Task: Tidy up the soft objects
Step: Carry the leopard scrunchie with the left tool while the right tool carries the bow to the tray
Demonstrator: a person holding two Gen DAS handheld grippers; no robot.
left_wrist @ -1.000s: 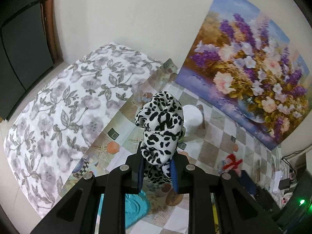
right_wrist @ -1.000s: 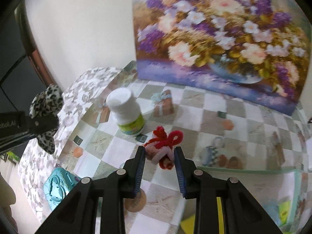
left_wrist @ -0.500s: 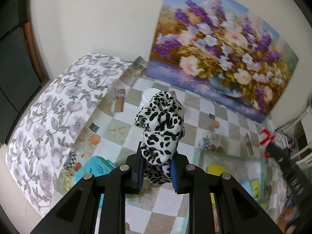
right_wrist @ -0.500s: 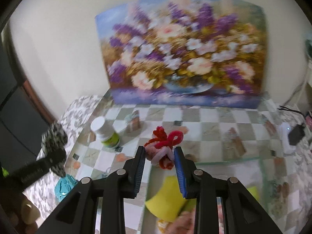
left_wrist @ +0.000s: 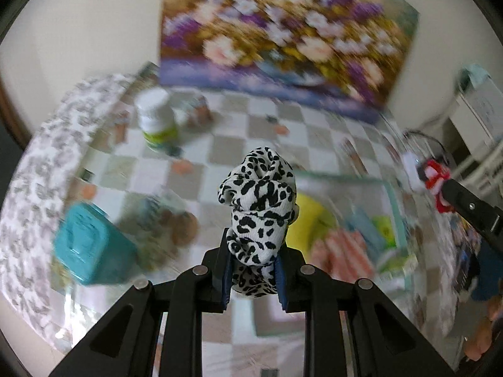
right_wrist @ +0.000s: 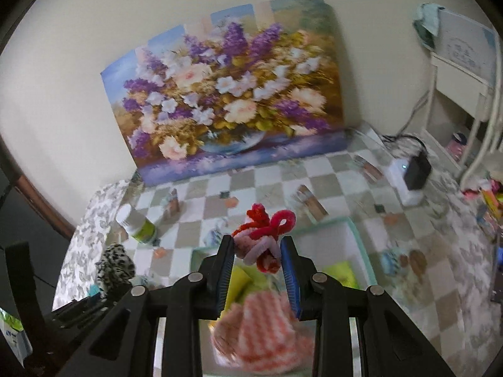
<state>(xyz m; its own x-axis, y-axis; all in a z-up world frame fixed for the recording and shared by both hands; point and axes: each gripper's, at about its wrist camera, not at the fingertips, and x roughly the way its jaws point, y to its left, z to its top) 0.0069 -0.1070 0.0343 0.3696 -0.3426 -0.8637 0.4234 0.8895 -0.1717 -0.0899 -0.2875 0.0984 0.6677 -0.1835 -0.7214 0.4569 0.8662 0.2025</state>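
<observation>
The left gripper (left_wrist: 254, 278) is clamped on a black-and-white spotted scrunchie (left_wrist: 259, 207), which bulges up out of the jaws at the centre of the left wrist view, held above the checked table (left_wrist: 232, 154). The right gripper (right_wrist: 259, 262) is clamped on a red and pink fuzzy bow (right_wrist: 264, 238) at the centre of its own view, held over a pale green bin (right_wrist: 358, 238) that fills the lower middle of the frame. Inside the bin lie a yellow cloth (right_wrist: 242, 278) and a red-and-white checked cloth (right_wrist: 264, 330), the latter blurred. In the left wrist view a white bottle (left_wrist: 155, 119) with a green label stands upright in the upper left, and a teal box (left_wrist: 91, 245) sits at the lower left beside a flowered cloth (left_wrist: 34, 169). A flower painting (right_wrist: 226, 94) leans against the wall at the table's far edge.
</observation>
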